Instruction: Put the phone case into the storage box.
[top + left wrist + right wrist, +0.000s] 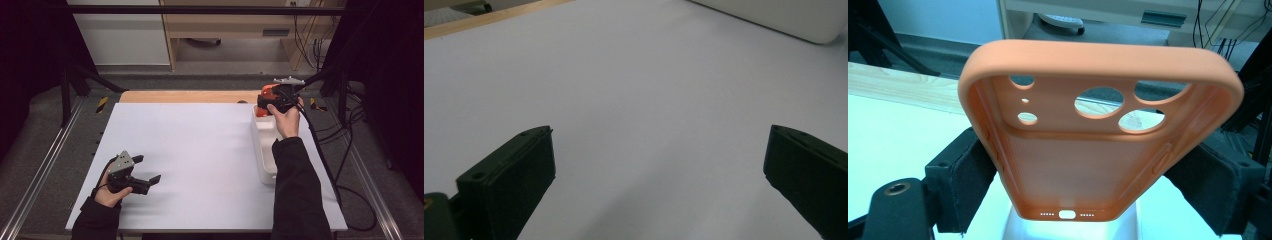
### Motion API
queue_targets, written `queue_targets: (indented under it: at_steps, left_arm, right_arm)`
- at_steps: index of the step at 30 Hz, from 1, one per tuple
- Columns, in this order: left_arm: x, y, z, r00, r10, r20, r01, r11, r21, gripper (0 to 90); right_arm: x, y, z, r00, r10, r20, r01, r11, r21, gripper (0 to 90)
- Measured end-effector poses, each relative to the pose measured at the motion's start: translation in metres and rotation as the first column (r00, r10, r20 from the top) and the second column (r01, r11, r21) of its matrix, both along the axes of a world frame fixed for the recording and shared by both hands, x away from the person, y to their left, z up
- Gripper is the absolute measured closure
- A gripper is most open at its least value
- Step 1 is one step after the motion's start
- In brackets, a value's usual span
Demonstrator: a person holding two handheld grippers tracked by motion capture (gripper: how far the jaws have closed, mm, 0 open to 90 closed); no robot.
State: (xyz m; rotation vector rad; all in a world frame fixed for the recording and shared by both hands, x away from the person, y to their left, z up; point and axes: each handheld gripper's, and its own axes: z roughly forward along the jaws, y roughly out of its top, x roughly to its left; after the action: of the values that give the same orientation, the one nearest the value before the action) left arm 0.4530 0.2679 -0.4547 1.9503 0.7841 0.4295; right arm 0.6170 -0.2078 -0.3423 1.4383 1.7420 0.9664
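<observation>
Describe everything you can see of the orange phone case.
The case is an empty orange shell, matte and rubbery-looking, with its textured inside toward the right gripper's camera. It has round camera cutouts at its far end, a port slot flanked by small holes at its near end, and raised button bumps on the sides. The right tongs clamp it by both long edges, holding it in the air above the far end of the white tray.

My white table (200, 150) sits on grey carpet (50, 120); wooden shelving (225, 25) far back, black curtains (30, 50) both sides, cables (310, 50) far right.

Dim, dark-edged surroundings; bright overhead-lit table (200, 150); soft, slightly blurred close-ups.
</observation>
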Motion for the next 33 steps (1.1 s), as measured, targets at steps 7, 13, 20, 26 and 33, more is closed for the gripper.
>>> queue_targets:
  at_steps: [7,13,20,26,33]
  left_arm:
    - [0.0,-0.001,-0.001,1.0,-0.003,-0.002,0.003,1.0,0.004,0.0]
    - [0.0,-0.002,-0.001,1.0,-0.004,-0.003,0.005,0.9999,0.01,0.0]
    - [0.0,-0.002,-0.002,1.0,-0.007,-0.005,0.007,0.9999,0.011,0.0]
    - [0.0,-0.003,-0.002,0.9999,-0.01,-0.006,0.01,0.9998,0.015,0.0]
    - [0.0,-0.003,-0.002,0.9999,-0.013,-0.007,0.013,0.9998,0.015,0.0]
  right_arm:
    - [0.006,-0.001,-0.007,0.9998,-0.016,-0.011,0.016,1.0,0.006,15.5]
    - [0.011,-0.002,-0.014,0.9994,-0.026,-0.024,0.026,1.0,0.006,15.5]
    - [0.016,0.001,-0.022,0.9989,-0.024,-0.041,0.023,1.0,-0.002,15.4]
    - [0.02,0.002,-0.027,0.9981,-0.028,-0.055,0.028,1.0,-0.007,15.4]
    - [0.023,0.0,-0.033,0.9966,-0.044,-0.07,0.043,0.999,-0.012,15.4]
